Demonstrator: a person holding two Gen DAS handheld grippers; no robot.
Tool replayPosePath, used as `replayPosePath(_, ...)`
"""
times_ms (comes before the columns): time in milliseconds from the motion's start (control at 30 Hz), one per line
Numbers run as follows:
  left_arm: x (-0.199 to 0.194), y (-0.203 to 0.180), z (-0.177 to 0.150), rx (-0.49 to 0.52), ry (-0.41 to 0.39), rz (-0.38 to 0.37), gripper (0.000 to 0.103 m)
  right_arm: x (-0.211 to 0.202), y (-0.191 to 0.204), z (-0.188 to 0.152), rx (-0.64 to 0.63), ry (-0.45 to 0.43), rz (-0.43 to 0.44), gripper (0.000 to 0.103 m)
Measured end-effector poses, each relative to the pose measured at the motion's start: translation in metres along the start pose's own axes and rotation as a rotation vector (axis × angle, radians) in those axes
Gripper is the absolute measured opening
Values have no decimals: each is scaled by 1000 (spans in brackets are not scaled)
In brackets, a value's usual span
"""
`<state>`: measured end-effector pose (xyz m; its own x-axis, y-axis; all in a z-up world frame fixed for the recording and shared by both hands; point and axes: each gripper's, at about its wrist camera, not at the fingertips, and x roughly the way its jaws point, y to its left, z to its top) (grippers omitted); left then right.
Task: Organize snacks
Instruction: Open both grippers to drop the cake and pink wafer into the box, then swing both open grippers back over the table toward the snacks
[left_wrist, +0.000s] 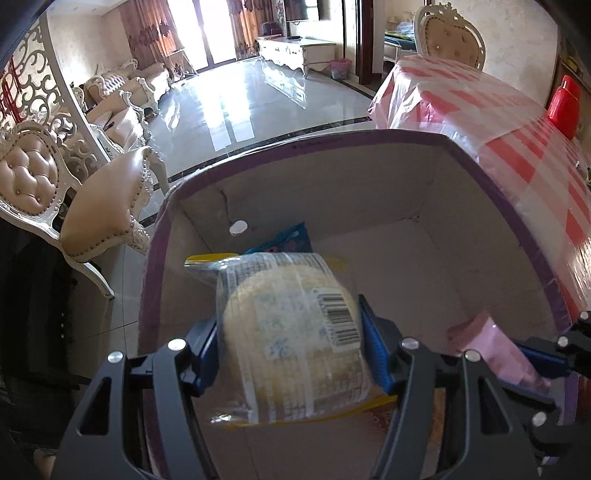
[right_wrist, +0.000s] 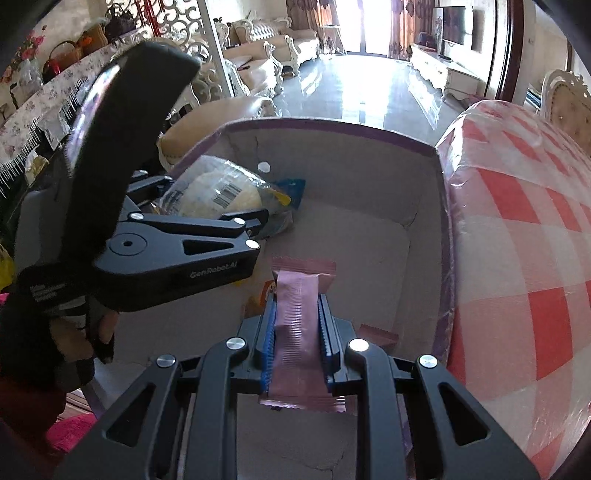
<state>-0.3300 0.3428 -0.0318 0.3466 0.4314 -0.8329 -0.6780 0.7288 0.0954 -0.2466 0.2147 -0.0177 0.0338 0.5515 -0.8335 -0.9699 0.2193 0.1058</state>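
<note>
- The open cardboard box with purple edging (left_wrist: 369, 192) lies below and ahead of both grippers; its stiff walls should take drops without care.
- The round pale cake in clear crinkly wrap (left_wrist: 291, 332) is clamped between the left gripper (left_wrist: 290, 349)'s jaws over the box; probably soft and crushable, so squeeze its flanks gently.
- The thin pink foil-wrapped bar (right_wrist: 297, 325) is pinched mid-length by the nearly closed right gripper (right_wrist: 297, 343); light and likely slippery.

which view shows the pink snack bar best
The right wrist view: the pink snack bar sits centred between the right gripper pads, full wrapper visible above the cardboard box. The left wrist view shows only a blurred pink piece at its right edge.
</note>
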Motion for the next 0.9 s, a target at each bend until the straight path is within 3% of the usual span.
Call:
replayPosePath(267,1,-4,2,7,-7,22,66,3,3,-1,-15,22,-6,24)
replayPosePath(333,0,-6,3,10,-17,44,73,3,4,-2,-22,23,-10,26)
replayPosePath(367,-2,-6,3,11,-24,50,80,3,4,-2,-22,24,-13,29)
replayPosePath(400,-3,-7,4,12,-32,53,80,1,3,-3,-18,24,-13,33)
replayPosePath(467,-5,-8,5,13,-37,64,82,-2,-1,-4,-1,20,-7,60)
replayPosePath(500,-5,-9,6,16,-35,65,83,-4,-2,-5,7,15,-1,64)
replayPosePath(733,-22,-36,14,69,-63,102,88,-41,-18,-17,44,-56,19,67)
replayPosePath(900,-41,-77,25,153,-122,165,96,-94,-54,-41,119,-183,21,72)
